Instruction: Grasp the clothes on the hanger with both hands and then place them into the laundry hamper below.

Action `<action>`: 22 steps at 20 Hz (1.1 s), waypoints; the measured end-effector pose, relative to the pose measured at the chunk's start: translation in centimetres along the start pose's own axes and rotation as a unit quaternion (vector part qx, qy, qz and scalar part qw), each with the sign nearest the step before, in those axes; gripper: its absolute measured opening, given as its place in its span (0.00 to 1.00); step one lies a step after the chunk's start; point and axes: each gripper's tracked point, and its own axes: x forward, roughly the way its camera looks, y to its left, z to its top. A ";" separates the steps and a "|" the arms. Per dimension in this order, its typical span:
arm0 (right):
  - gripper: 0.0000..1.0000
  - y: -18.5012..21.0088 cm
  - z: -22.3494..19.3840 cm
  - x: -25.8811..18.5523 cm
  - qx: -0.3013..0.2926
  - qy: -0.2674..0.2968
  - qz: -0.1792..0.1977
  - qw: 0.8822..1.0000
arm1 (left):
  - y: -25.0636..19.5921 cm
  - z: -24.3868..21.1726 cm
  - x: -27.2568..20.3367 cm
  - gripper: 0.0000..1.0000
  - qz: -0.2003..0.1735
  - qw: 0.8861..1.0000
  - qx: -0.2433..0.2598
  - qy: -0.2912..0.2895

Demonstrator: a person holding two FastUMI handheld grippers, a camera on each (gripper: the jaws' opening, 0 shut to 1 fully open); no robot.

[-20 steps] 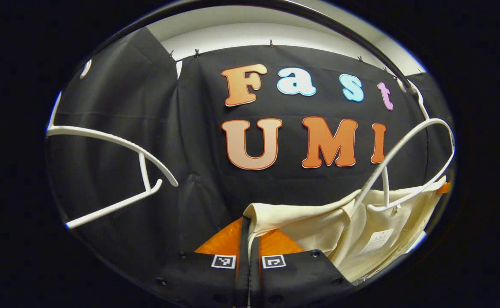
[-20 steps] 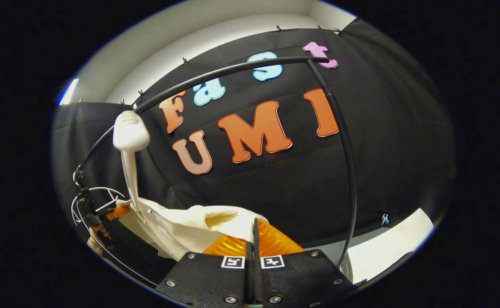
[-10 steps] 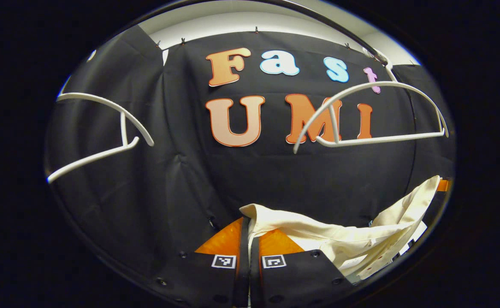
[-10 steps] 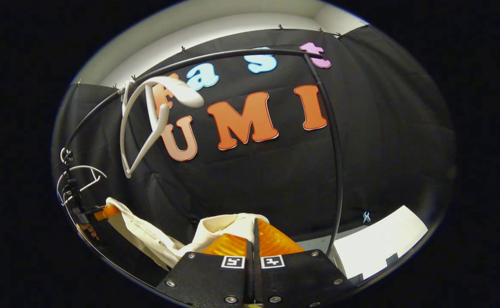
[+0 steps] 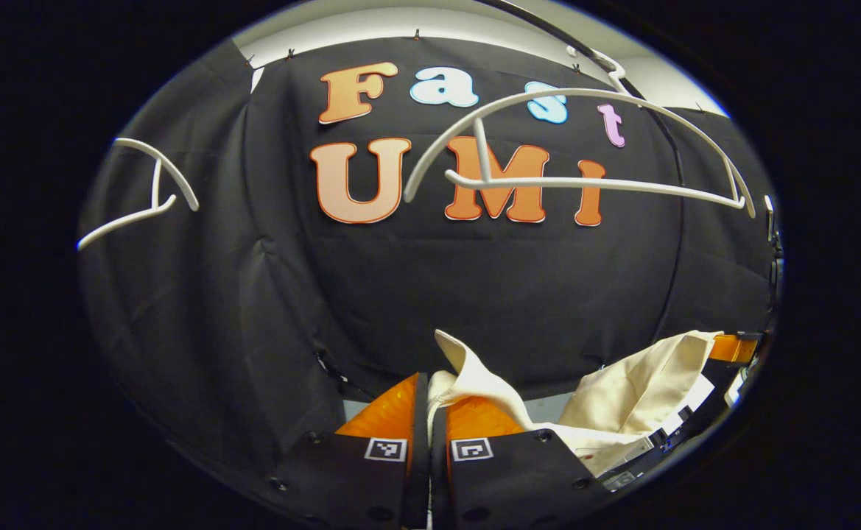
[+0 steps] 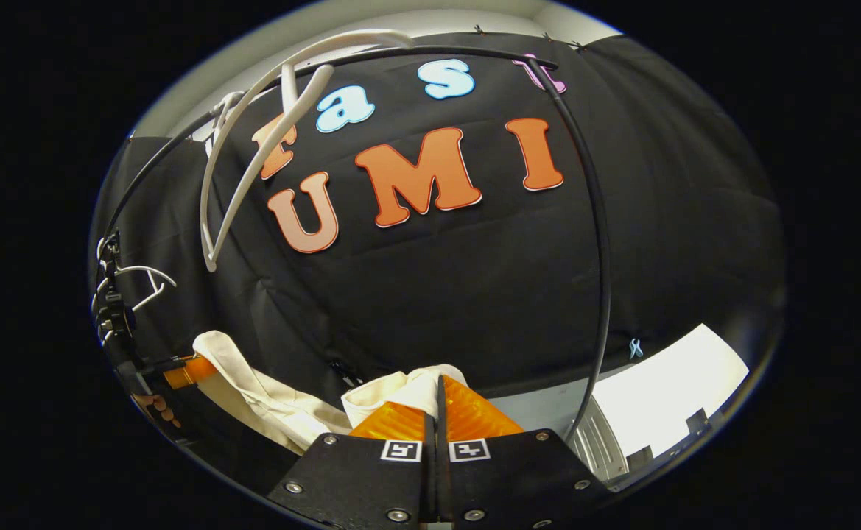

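Both grippers, left [image 5: 423,390] and right [image 6: 436,397], are clamped on the shirt [image 5: 644,390], which sags between them below the bare hanger [image 5: 577,147]. We should lower together, keeping hold (hamper unseen), then let go once inside.
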 end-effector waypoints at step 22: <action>0.00 1.9 -12.2 3.6 0.027 0.096 -0.059 0.993 | -7.5 -10.7 2.7 0.08 -0.078 0.984 0.009 0.162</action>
